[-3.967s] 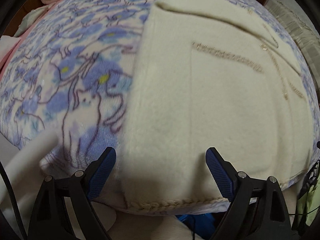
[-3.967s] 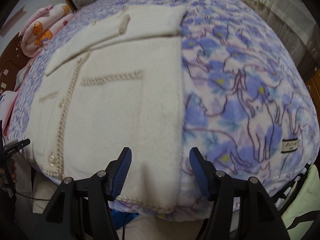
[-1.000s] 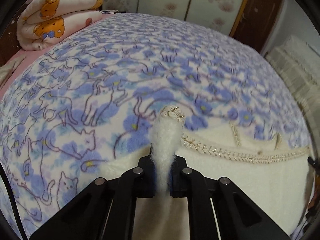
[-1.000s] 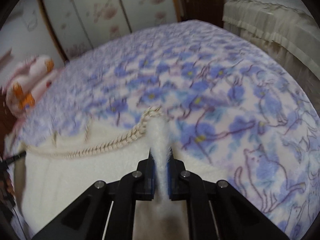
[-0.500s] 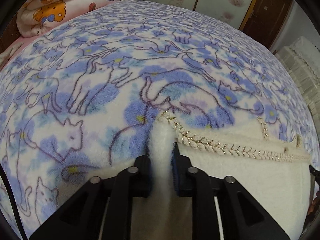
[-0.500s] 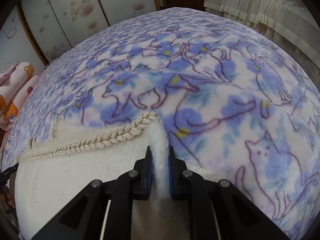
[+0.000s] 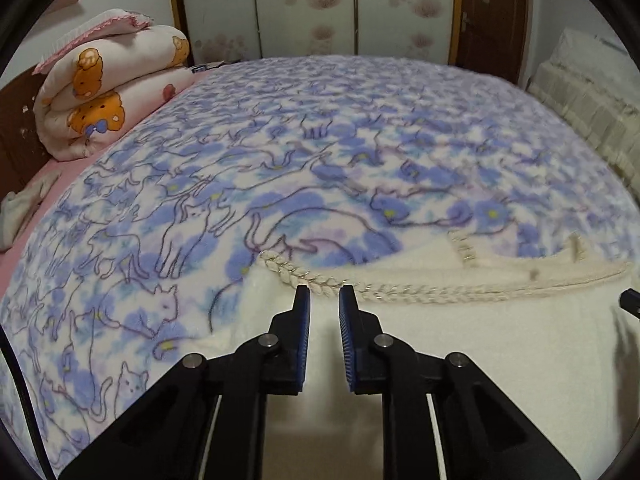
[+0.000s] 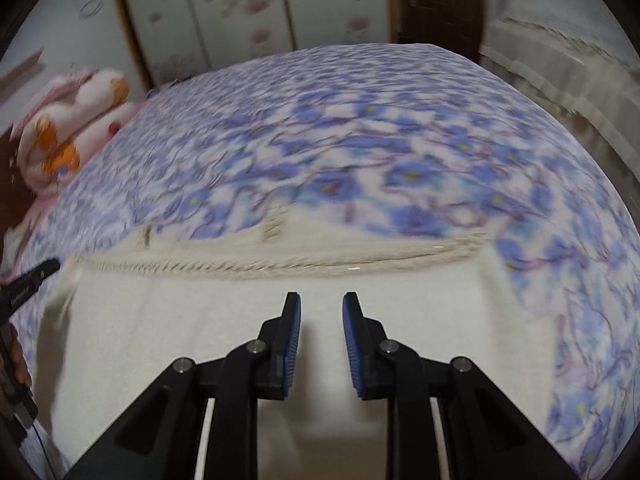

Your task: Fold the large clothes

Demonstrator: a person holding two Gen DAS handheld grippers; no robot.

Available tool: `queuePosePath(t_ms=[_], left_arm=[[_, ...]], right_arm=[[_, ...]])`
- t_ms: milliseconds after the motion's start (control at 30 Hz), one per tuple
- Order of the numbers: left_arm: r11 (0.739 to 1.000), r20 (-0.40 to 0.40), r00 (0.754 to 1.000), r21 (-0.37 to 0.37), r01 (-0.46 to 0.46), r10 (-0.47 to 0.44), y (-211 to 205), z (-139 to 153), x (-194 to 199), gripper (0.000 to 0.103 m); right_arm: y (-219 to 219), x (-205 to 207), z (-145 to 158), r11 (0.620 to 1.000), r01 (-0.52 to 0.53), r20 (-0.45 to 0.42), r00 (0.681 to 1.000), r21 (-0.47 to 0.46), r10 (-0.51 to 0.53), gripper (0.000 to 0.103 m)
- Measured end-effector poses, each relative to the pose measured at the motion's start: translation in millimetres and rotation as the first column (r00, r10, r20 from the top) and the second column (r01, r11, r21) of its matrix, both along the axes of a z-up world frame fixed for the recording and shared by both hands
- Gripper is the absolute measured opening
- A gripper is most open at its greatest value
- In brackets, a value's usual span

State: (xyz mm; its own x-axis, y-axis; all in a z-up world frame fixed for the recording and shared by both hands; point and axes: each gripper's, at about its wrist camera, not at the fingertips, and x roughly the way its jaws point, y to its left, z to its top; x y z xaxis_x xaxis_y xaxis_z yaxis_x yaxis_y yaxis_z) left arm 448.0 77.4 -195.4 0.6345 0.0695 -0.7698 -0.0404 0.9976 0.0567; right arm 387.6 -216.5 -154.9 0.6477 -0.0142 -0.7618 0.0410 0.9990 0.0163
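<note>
A cream fleece garment (image 7: 480, 344) with a braided trim edge (image 7: 400, 290) lies folded on the bed, its trimmed hem lying across the far side. My left gripper (image 7: 324, 294) hovers just above the garment's left part, near the trim, jaws a little apart and empty. In the right wrist view the same garment (image 8: 200, 320) lies flat, its trim (image 8: 280, 266) running across. My right gripper (image 8: 320, 300) is above the garment's right part, jaws apart and empty. The right view is blurred by motion.
The blue cat-print blanket (image 7: 360, 152) covers the bed. A rolled bear-print quilt (image 7: 104, 96) sits at the far left by the headboard. Sliding wardrobe doors (image 7: 304, 8) and a brown door (image 7: 492, 16) stand behind. A cream-covered piece of furniture (image 7: 588, 92) is at right.
Both grippers let go of the garment's hem corners after carrying them forward, and the jaws have opened. The folded-over garment now lies flat on the bed. Both grippers have pulled back slightly.
</note>
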Motion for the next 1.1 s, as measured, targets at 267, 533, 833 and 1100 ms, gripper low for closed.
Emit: queuePosePath(t_ms=[267, 533, 833, 1100], left_arm=[[0.987, -0.113, 0.981, 0.001, -0.159, 0.158, 56, -43, 22, 0.017], [0.987, -0.099, 0.987, -0.086, -0.137, 0.129, 46, -3, -13, 0.025], [0.977, -0.062, 0.997, -0.213, 0.030, -0.044, -30, 41, -140, 0.064], [0.988, -0.147, 0.989, -0.150, -0.033, 0.011, -62, -12, -201, 0.064]], right_arm=[[-94, 11, -21, 0.942, 0.301, 0.008, 0.953, -0.145, -0.303, 0.018], [-90, -34, 14, 0.972, 0.225, 0.017, 0.974, -0.062, -0.225, 0.009], [20, -114, 19, 0.993, -0.030, -0.017, 0.999, 0.117, 0.032, 0.009], [47, -153, -31, 0.991, -0.064, -0.074, 0.995, 0.114, 0.073, 0.009]])
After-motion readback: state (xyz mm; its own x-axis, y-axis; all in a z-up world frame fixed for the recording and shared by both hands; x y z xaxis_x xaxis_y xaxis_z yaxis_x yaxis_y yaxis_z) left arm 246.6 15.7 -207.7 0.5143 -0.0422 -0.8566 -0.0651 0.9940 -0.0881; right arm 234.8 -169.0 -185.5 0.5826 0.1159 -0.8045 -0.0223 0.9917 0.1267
